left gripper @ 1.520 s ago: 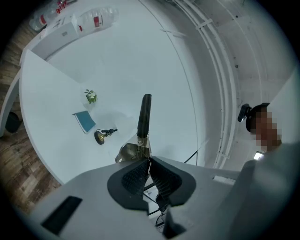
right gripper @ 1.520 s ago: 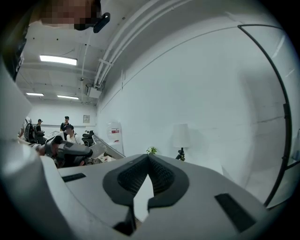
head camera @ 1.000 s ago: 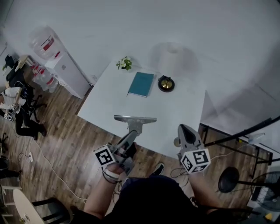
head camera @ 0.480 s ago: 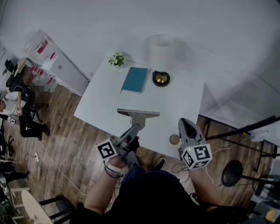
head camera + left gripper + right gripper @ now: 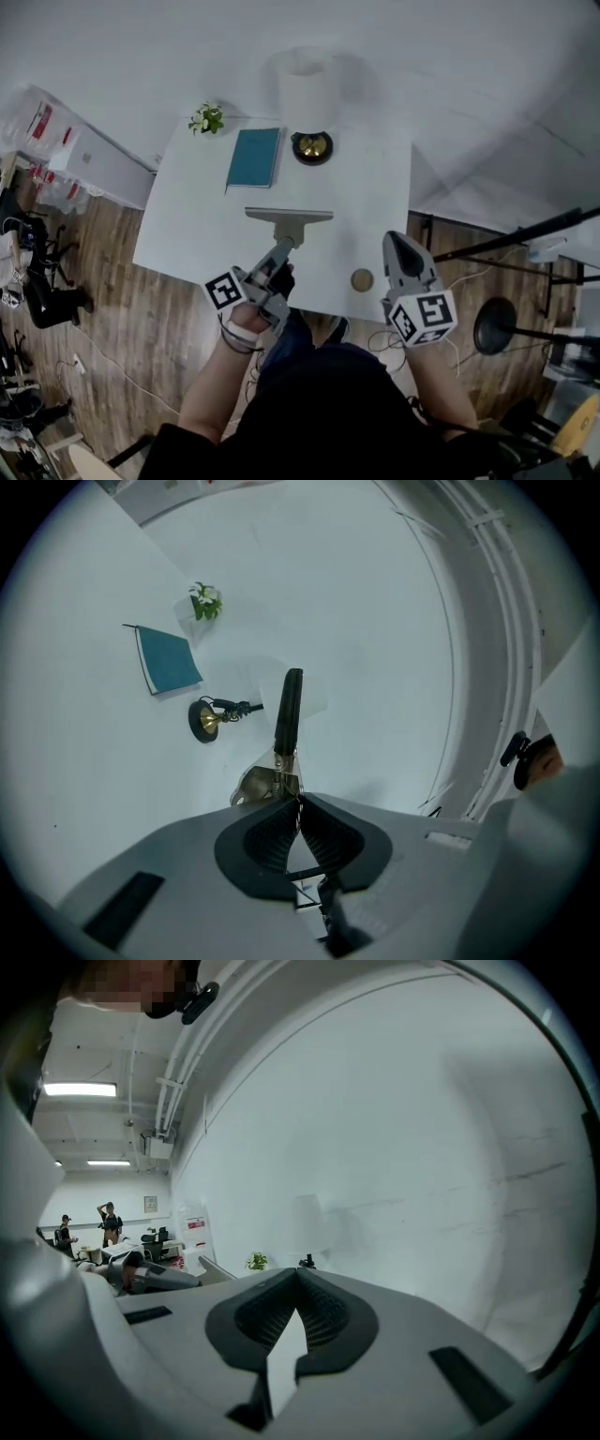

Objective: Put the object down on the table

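My left gripper [image 5: 277, 262] is shut on the handle of a squeegee [image 5: 289, 217], whose metal blade lies crosswise above the near half of the white table [image 5: 178, 244]. In the left gripper view the squeegee [image 5: 287, 716] shows edge-on straight ahead of the shut jaws of the left gripper [image 5: 298, 804]. I cannot tell whether it touches the tabletop. My right gripper [image 5: 395, 246] hovers at the table's near right corner, shut with nothing in it. The right gripper [image 5: 296, 1275] looks level over the table toward the wall.
At the table's far side are a teal book [image 5: 254, 157], a small potted plant [image 5: 206, 119] and a lamp with a brass-and-black base [image 5: 311, 147] and white shade [image 5: 307, 87]. A small brown disc [image 5: 362, 279] lies near the front right edge. Wooden floor surrounds the table.
Both grippers have moved forward toward the table, and the squeegee now hangs over the tabletop. The brown disc has come fully into sight beside the right gripper.
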A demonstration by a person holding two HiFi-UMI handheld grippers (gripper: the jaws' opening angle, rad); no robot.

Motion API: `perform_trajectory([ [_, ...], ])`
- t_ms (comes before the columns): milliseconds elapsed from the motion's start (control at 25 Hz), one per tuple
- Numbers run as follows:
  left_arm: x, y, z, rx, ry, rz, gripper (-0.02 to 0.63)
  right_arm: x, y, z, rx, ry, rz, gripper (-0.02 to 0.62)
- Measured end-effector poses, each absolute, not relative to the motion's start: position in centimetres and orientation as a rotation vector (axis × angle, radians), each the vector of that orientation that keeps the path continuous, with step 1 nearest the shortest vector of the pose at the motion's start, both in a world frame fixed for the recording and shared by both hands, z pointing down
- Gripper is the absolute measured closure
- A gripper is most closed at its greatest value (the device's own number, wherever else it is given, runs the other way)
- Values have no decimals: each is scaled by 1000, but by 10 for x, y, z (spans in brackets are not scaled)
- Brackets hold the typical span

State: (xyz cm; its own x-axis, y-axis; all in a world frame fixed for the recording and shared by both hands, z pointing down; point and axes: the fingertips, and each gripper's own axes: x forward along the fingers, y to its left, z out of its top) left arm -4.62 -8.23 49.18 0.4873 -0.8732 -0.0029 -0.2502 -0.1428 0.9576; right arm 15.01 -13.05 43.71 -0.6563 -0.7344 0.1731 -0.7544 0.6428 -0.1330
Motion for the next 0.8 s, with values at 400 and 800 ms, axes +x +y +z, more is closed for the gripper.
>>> perform_trajectory([
  [400, -61, -156, 558, 1541, -880, -594, 591, 138, -163, 450, 1411, -2611, 300, 590],
  [800, -65, -217, 606, 1396, -821, -544, 591, 140, -191, 472, 1538, -2472, 374, 590],
])
